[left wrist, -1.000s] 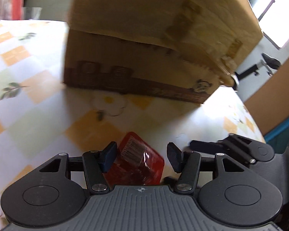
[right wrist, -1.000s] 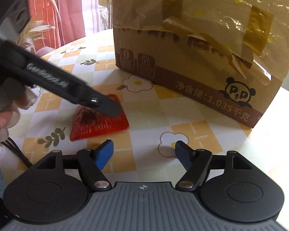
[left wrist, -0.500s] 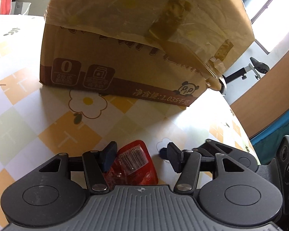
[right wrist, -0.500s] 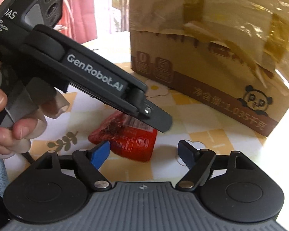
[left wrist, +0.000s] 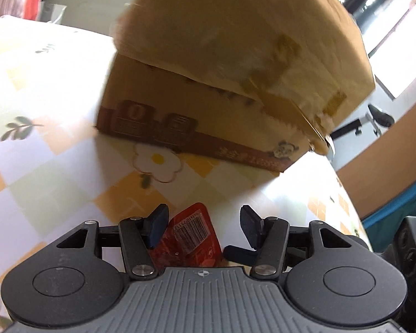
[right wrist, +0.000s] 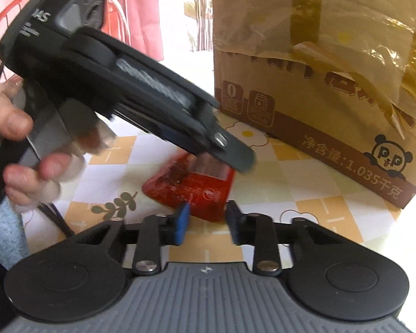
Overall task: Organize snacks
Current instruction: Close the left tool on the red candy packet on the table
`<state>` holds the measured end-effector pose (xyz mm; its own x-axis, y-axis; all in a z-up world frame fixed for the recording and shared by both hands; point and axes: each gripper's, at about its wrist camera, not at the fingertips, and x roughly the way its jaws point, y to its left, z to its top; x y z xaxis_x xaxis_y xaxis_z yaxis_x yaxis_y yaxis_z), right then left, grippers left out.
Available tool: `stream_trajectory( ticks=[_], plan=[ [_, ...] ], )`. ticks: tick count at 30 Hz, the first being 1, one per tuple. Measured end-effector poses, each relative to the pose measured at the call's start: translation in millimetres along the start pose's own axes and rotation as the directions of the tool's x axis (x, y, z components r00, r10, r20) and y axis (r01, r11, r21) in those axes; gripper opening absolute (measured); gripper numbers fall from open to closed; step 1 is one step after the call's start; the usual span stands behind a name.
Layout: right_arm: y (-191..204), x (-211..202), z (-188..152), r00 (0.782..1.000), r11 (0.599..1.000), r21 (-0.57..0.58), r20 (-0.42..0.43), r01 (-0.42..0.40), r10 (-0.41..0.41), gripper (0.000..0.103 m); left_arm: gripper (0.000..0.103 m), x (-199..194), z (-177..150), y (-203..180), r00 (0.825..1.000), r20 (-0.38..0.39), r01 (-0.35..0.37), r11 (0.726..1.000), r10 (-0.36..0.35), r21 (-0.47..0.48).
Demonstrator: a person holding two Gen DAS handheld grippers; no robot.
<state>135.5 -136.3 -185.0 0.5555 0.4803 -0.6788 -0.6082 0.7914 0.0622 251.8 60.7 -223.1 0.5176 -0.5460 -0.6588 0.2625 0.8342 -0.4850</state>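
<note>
While left claw [left wrist: 202, 217] straddles one red packet [left wrist: 194, 234] half-open, right claw [right wrist: 208, 217] just closed, seemingly pinching it, one carton [left wrist: 235, 55]

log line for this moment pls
task: organize snacks | right gripper: shut on red packet corner | left gripper: packet inside jaws, grip unclear | box: behind, on table

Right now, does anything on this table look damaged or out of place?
Yes. The cardboard box is battered: the brown tape on top is wrinkled and peeling, and a torn flap hangs down its front. A red snack packet also lies outside the box on the flowered tablecloth, between the two grippers.
</note>
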Motion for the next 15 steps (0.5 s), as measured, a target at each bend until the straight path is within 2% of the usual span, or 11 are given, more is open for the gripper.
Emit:
stream_trajectory(
  ticks=[4, 8, 11, 13, 15],
  plan=[
    [-0.9, -1.9, -1.1, 1.000, 1.000, 0.012, -0.001, -0.004, 0.004, 0.024, 0.058, -18.4, -6.5, 13.6, 0.998, 0.023, -0.054, 0.998, 0.055, -0.031],
    [-3.7, -2.1, 1.2, 1.000, 0.999, 0.035, -0.011, -0.017, 0.018, 0.024, 0.058, -35.0, -14.3, 24.6, 0.997, 0.038, -0.070, 0.994, 0.073, -0.081],
    [-9.1, -3.7, 7.2, 0.999, 0.997, 0.075, -0.014, -0.033, 0.035, 0.026, 0.058, -43.0, -21.7, 24.9, 0.995, 0.034, -0.095, 0.992, 0.098, -0.078],
    [-11.1, -3.7, 12.2, 0.999, 0.996, 0.073, -0.001, -0.048, 0.048, 0.037, 0.050, -45.0, -26.8, 26.5, 0.996, 0.027, -0.080, 0.993, 0.083, -0.084],
    [-10.9, 0.0, 16.9, 0.998, 0.997, 0.050, -0.008, -0.063, 0.063, 0.042, 0.046, -42.9, -30.8, 30.0, 0.997, 0.012, -0.074, 0.992, 0.076, -0.100]
  ],
)
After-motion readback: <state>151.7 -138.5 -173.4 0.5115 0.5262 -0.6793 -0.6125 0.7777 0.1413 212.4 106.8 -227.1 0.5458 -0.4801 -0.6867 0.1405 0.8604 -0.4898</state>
